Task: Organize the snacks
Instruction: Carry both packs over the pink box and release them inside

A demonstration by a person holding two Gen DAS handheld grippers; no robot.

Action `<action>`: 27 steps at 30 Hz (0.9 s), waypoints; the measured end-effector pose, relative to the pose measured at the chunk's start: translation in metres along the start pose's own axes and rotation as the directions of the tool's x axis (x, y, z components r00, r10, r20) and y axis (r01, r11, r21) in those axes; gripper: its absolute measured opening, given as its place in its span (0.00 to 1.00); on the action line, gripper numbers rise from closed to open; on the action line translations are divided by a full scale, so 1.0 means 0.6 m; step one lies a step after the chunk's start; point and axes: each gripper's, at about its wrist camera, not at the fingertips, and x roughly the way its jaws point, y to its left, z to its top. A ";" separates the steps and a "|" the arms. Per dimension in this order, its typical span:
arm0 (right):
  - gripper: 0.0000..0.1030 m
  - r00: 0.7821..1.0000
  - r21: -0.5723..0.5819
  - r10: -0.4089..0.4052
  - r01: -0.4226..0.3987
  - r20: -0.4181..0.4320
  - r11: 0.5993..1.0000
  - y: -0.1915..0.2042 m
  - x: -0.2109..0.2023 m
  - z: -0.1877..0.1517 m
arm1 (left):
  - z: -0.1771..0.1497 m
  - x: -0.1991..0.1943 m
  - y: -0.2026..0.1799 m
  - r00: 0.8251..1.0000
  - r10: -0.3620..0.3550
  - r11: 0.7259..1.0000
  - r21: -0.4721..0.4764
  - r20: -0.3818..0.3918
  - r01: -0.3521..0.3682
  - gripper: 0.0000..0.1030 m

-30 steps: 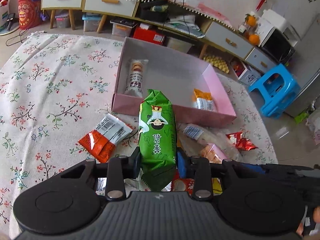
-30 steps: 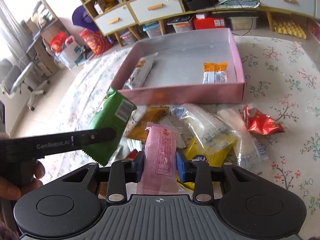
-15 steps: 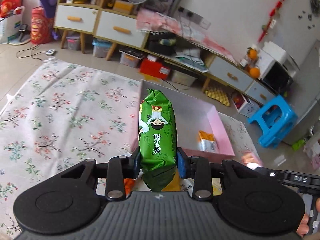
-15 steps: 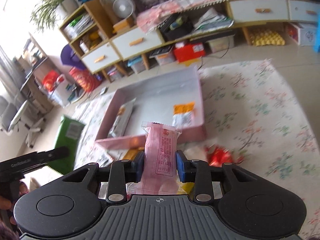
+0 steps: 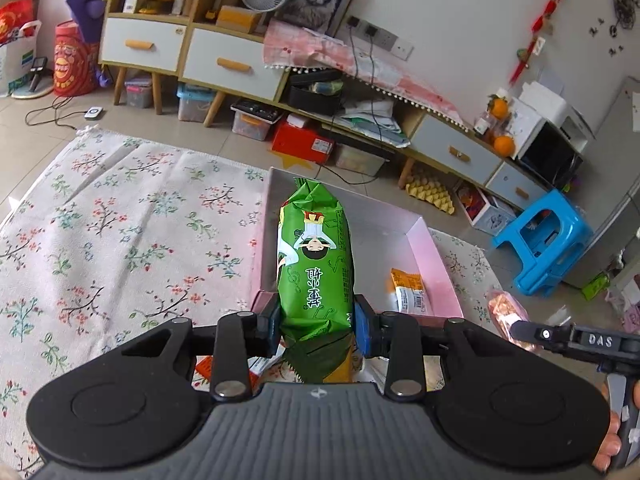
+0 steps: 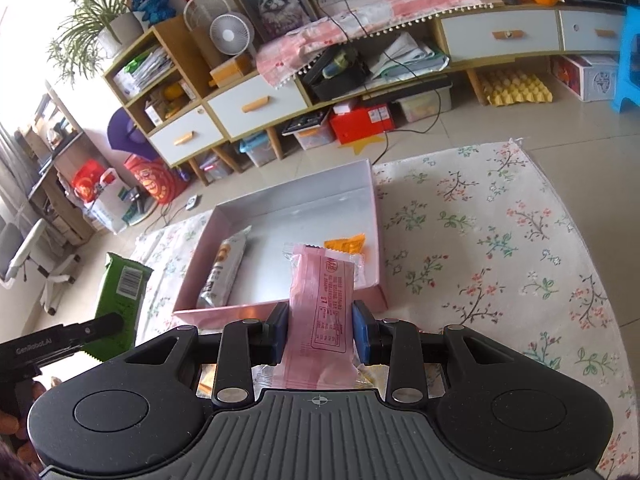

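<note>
- Left gripper (image 5: 316, 322) is clamped on a green snack pack (image 5: 314, 264), pads pressing its lower sides; the pack's long axis runs straight out along the fingers.
- Right gripper (image 6: 320, 336) is clamped on a pink wrapped snack (image 6: 322, 312) the same way, long axis along the fingers, far end forward.
- Both packs are off the floral cloth (image 6: 500, 248) and in the air.
- Target is the pink shallow box (image 6: 280, 312), ahead of and below both grippers. Its near wall sits just past each set of fingertips in both wrist views.
- Box already holds a long biscuit pack (image 6: 224, 270) along its left side and an orange-and-white packet (image 6: 346, 244) toward the right; the middle is bare.
- Key relation: in its own view the pink snack's far end overlaps the box floor, partly in front of the orange packet. The green pack's far end overlaps the left part of the box in the left view.
- Judgement: neither hand is clearly nearer. Left should drop toward the biscuit side, right toward the orange packet side, so the arms stay uncrossed.
- More loose snacks (image 5: 208, 368) lie under the grippers, mostly hidden.
</note>
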 end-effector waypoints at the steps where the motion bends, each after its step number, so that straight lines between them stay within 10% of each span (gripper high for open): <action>1: 0.31 1.000 0.005 -0.003 0.003 -0.002 1.000 -0.002 0.003 0.005 | 0.001 0.002 -0.002 1.000 -0.001 1.000 0.009 0.000 0.001 0.31; 27: 0.31 0.999 0.051 0.001 0.002 -0.052 0.999 0.003 0.122 0.093 | 0.038 0.146 -0.027 0.996 0.050 0.991 0.124 -0.071 -0.041 0.32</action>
